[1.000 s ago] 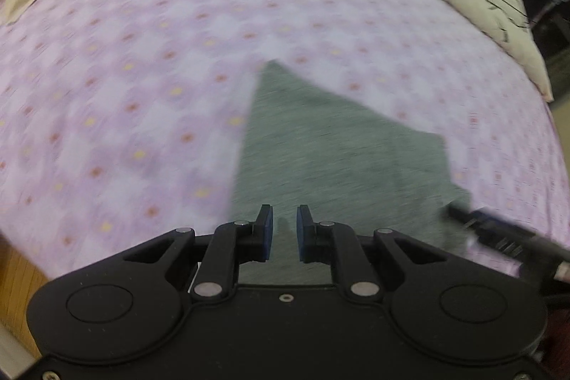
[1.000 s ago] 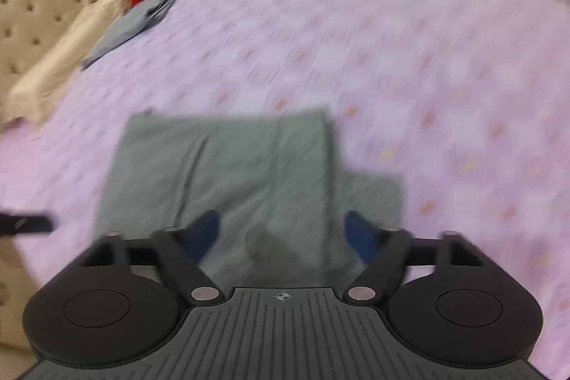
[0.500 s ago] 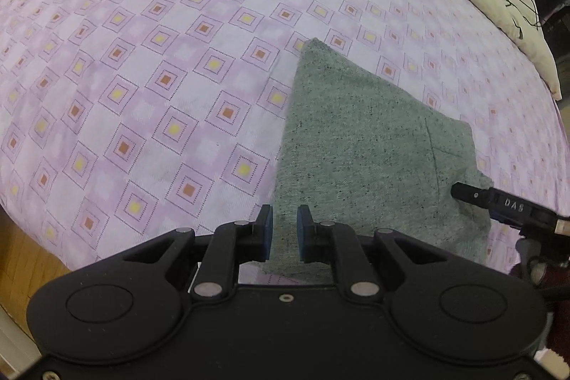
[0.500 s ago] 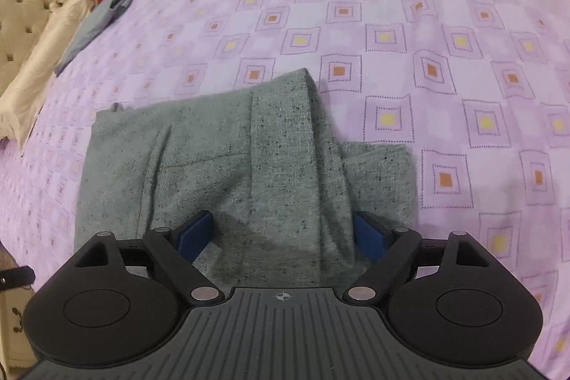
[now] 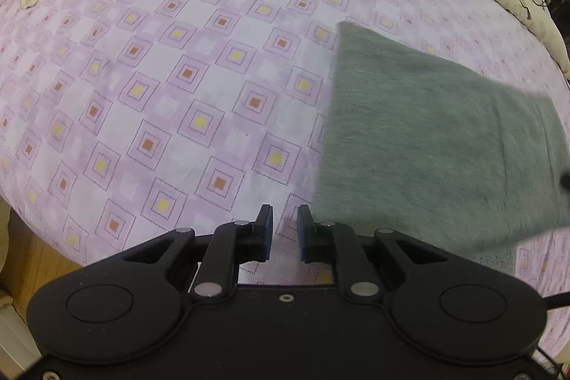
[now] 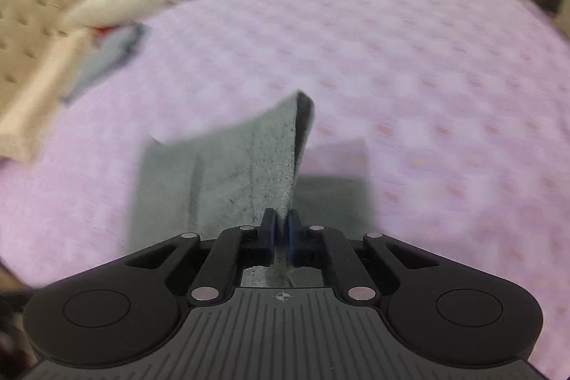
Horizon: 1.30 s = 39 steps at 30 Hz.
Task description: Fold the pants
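Right gripper (image 6: 281, 222) fingers closing, pinching pants (image 6: 245, 173); left gripper (image 5: 285, 223) empty.

Both wrist views look steeply down, sharing the pants (image 5: 427, 145) (image 6: 245, 173)

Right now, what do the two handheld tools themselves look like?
Both match: a matte black body with two round discs, black linkage arms with silver pivot pins, and dark blue pads on the fingers. The left tool has a smooth top; the right tool has a ribbed grey top with a small crosshair mark.
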Tool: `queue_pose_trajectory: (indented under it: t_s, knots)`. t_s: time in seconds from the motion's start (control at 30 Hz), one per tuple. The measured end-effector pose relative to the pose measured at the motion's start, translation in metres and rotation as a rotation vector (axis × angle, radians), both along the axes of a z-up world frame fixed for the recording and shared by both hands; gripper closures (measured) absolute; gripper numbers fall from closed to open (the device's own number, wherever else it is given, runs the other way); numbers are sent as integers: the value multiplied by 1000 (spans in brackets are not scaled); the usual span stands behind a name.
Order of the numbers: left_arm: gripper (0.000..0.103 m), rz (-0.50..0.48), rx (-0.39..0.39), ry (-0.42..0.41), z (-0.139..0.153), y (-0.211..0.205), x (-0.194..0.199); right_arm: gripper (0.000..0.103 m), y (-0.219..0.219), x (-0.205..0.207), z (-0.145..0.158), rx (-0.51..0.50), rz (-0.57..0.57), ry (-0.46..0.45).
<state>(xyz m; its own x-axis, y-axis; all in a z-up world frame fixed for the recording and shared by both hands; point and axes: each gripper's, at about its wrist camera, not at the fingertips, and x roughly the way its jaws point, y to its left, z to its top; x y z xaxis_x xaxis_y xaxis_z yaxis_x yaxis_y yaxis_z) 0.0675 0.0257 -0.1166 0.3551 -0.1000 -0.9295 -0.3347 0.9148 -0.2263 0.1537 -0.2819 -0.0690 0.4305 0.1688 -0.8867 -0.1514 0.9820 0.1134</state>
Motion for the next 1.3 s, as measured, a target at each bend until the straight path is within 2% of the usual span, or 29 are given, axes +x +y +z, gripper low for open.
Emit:
queue_pose_trajectory:
  t_s: [0.03,0.1,0.17,0.3,0.37,0.43,0.53,0.57,0.67,0.77,0.83,0.87,0.9,0.97,1.13,1.3]
  knots:
    - [85,-12,7,-5,0,-4,2,96,-6,-2,-16,-70,-19,42]
    - [85,-33,10,-14,1,-11,6,96,-16,-3,-51,-141,-38,111]
    - [85,-49,-15,-30,4,-20,12,96,-20,-5,-70,-130,-33,128]
    - [84,-117,-49,-105,10,-47,29,96,-17,-5,-63,-113,-18,93]
    - [79,-163,-97,-129,3,-62,37,96,-26,-3,-66,-108,-16,101]
    - [75,-195,-111,-79,-15,-76,43,96,-34,-4,-71,-99,-19,115]
    - [76,-230,-66,56,-56,-90,45,95,-38,-6,-78,-85,-18,131]
    - [76,-223,-69,35,-58,-88,41,95,-32,-5,-80,-81,-12,134]
    - [78,-194,-93,30,-44,-80,37,94,-35,-6,-73,-65,-1,121]
    - [78,-187,-49,-60,-13,-75,33,94,-45,-11,-55,10,-2,68]
    - [78,-183,-23,-114,4,-71,39,83,-46,-14,-42,25,31,-8]
    - [78,-177,-23,-126,7,-70,45,68,-43,-14,-36,22,53,-51]
    - [78,-171,-29,-129,8,-68,53,60,-39,-12,-33,23,73,-80]
    - [78,-169,-27,-122,5,-66,69,54,-29,-2,-33,27,105,-93]
    - [78,-219,8,-103,-6,-76,112,51,-4,32,-50,45,115,-19]
    - [78,-236,-6,-62,-18,-78,136,50,14,47,-64,-9,70,9]
